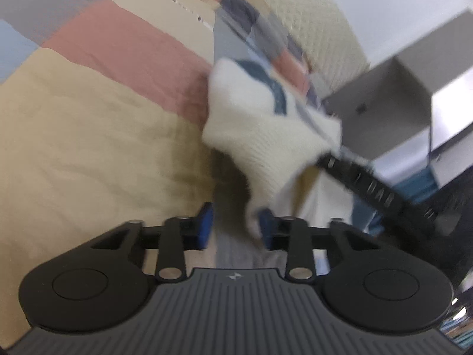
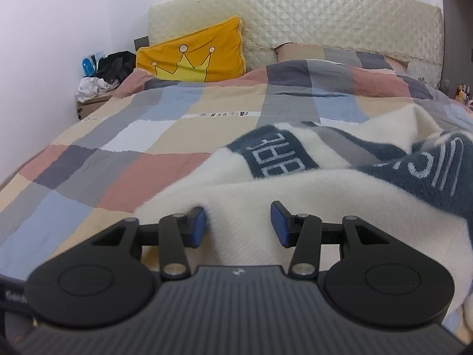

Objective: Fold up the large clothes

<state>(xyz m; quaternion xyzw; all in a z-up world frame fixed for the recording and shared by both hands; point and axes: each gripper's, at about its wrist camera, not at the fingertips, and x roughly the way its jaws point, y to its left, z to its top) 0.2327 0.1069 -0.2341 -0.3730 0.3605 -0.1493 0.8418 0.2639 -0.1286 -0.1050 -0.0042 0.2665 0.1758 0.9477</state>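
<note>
A cream knit sweater [image 2: 242, 227] with dark blue lettered bands lies on the checked bedspread [image 2: 147, 136]. My right gripper [image 2: 239, 226] is open, its blue pads on either side of a ridge of the sweater's cream cloth. In the blurred, tilted left wrist view the sweater [image 1: 260, 130] hangs bunched in the air, and the other gripper [image 1: 372, 183] reaches in from the right at its edge. My left gripper [image 1: 236, 226] is open over the bedspread [image 1: 88, 118], and a fold of the sweater touches its right pad [image 1: 266, 224].
An orange crown cushion [image 2: 192, 56] leans against the quilted headboard [image 2: 325, 20]. A pile of clothes sits on a bedside box [image 2: 97, 88] at the left. Small bottles [image 2: 461, 91] stand at the far right. A grey cabinet [image 1: 399, 94] stands beside the bed.
</note>
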